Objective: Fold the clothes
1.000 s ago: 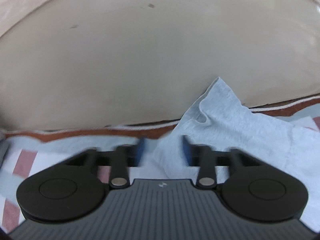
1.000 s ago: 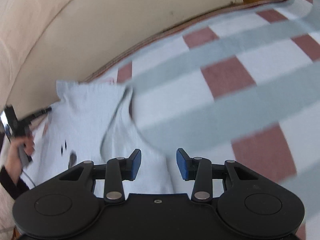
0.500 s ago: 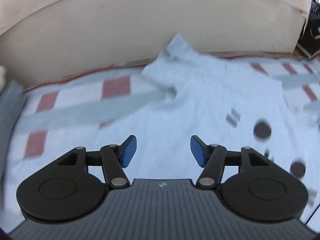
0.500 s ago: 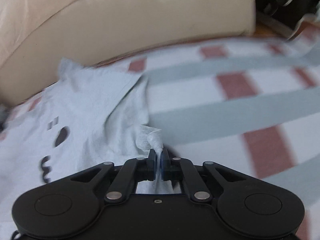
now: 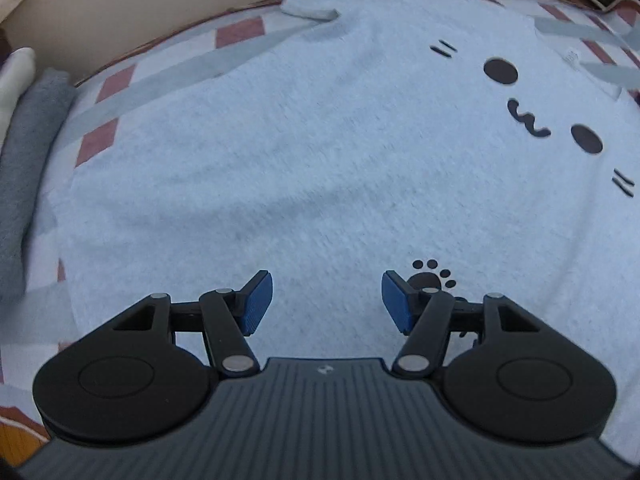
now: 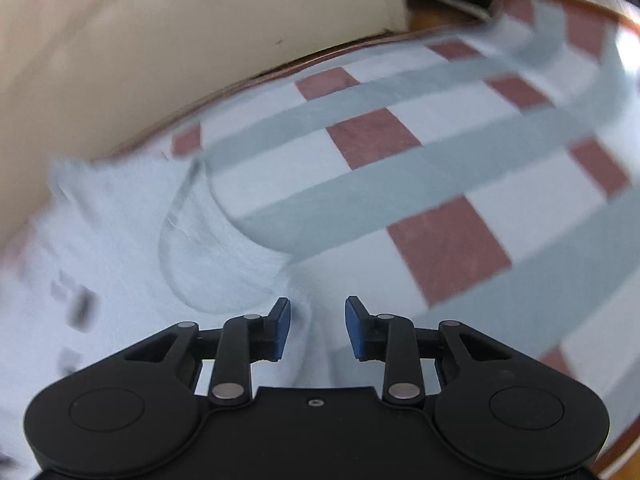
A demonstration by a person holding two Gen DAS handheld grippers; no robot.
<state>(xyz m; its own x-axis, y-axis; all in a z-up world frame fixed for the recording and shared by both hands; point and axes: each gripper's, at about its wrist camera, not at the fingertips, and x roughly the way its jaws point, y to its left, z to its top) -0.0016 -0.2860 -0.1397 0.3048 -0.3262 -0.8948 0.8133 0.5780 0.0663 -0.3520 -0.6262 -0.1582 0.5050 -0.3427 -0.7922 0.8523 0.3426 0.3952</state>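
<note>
Across checked blanket [image 5: 104, 140], shirt [image 5: 320, 152] lengthwise

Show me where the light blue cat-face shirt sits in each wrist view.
Left wrist: the shirt fills the centre, spread flat, face print at right.
Right wrist: its blurred sleeve end lies lower left, reaching between the open pads.
Shared landmark: the checked blanket beneath it.

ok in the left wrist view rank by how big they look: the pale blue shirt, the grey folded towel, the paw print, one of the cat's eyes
1. pale blue shirt
2. grey folded towel
3. paw print, partly hidden behind a finger
4. cat's eye, close to the paw print, so that order is unsure
</note>
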